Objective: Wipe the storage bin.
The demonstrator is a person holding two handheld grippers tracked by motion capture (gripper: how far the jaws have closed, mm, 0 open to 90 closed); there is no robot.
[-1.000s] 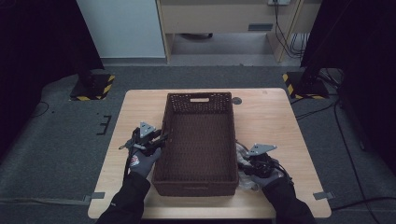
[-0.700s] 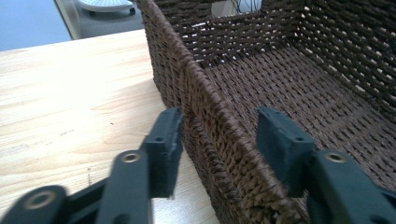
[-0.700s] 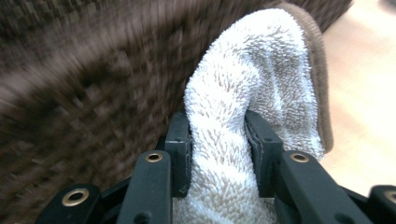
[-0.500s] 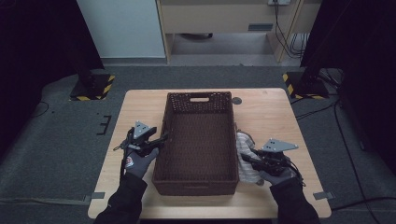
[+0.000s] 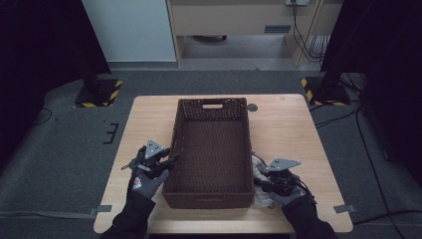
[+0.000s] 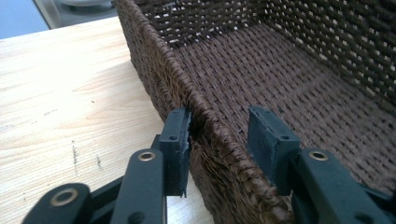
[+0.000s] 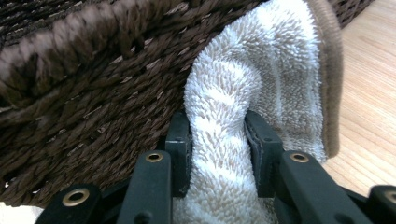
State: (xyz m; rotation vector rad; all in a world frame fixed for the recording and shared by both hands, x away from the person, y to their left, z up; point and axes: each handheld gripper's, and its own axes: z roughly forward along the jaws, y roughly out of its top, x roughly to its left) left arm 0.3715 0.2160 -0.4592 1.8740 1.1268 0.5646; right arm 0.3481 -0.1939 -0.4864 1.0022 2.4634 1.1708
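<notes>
A dark brown wicker basket (image 5: 211, 144) stands in the middle of the wooden table (image 5: 293, 129). My left gripper (image 5: 170, 159) is at its left rim near the front. In the left gripper view this gripper (image 6: 222, 128) is open and straddles the basket (image 6: 299, 79) rim: one pad lies against the outside wall, the other stands clear inside. My right gripper (image 5: 260, 181) sits by the basket's front right corner. It (image 7: 218, 130) is shut on a fold of a white terry towel (image 7: 266, 60), which is bunched against the basket wall (image 7: 93, 79). The towel (image 5: 257, 167) lies between gripper and basket.
Nothing lies inside the basket. A small dark round disc (image 5: 252, 107) sits on the table behind the basket's right corner. Bare wood stretches left and right of the basket. Stands with yellow-black striped bases (image 5: 102, 94) are on the floor beyond the table.
The left gripper has drifted slightly toward me and now straddles the basket rim. The right gripper, still holding the towel, has moved back in toward the basket's right wall.
</notes>
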